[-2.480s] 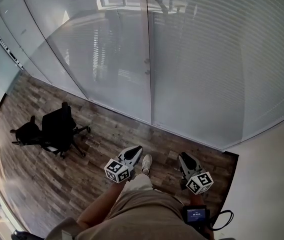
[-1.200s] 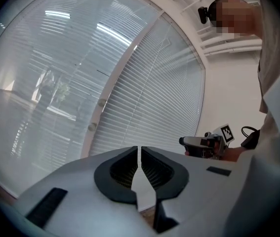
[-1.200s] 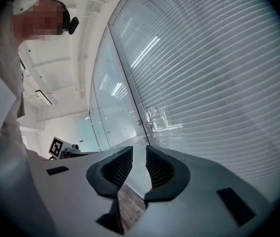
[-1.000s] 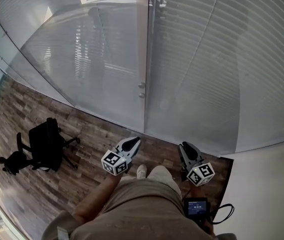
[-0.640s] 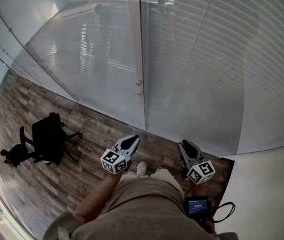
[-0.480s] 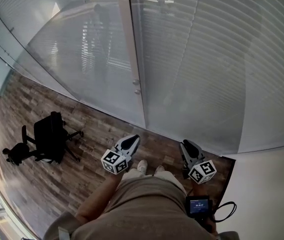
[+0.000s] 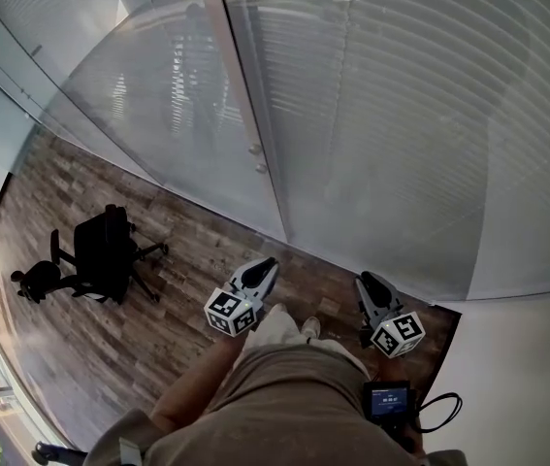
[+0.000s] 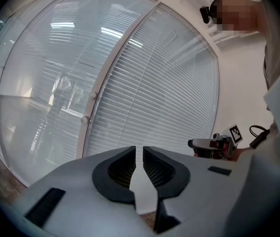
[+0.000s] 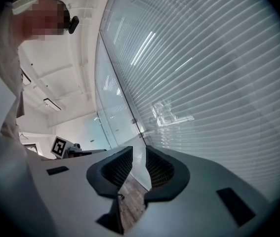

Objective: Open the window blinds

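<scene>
Nothing of the job is done yet: the window blinds (image 7: pixel 420 134) hang with slats shut flat behind the glass, ahead of and above both sets of fingers, well apart from them. The left gripper (image 7: pixel 267 264) has just been easing its fingers to a narrow slit, nothing between; the right gripper (image 7: pixel 366 281) shows a slim empty gap too. Two small knobs (image 7: pixel 256 158) on the frame, ahead-left of the left fingers, are probably the control to reach
</scene>
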Tool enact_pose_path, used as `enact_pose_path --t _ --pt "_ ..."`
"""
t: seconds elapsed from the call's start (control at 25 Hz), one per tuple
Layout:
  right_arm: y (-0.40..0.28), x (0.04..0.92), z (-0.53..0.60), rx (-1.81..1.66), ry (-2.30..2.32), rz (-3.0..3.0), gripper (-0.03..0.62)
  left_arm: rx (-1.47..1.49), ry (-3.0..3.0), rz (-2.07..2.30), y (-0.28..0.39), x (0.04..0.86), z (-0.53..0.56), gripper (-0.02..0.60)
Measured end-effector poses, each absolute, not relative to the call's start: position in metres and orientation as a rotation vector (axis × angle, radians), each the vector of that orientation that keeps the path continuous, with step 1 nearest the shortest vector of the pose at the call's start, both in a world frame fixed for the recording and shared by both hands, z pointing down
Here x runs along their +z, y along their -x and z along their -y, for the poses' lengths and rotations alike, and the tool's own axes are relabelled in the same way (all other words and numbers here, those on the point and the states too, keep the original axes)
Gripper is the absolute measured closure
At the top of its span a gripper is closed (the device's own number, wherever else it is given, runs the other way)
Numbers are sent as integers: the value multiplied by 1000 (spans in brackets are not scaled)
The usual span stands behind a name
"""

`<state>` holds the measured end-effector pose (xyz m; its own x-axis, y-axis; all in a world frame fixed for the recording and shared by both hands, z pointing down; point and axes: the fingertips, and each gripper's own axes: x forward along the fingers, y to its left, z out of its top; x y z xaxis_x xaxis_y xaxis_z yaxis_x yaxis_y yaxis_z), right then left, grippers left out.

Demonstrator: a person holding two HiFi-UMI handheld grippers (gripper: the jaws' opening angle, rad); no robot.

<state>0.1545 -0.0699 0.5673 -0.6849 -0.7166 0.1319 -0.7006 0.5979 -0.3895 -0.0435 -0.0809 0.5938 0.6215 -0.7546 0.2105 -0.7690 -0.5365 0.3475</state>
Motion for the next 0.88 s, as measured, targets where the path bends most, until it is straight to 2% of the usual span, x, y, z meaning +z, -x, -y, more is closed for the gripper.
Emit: enact_pose_path --t 0.52,0.88 --pt "-160 566 78 -670 1148 -2789 519 47 -2394 1228 18 599 63 519" --pt "-100 572 117 -692 1075 -2851 519 56 -2342 1274 64 611 114 515"
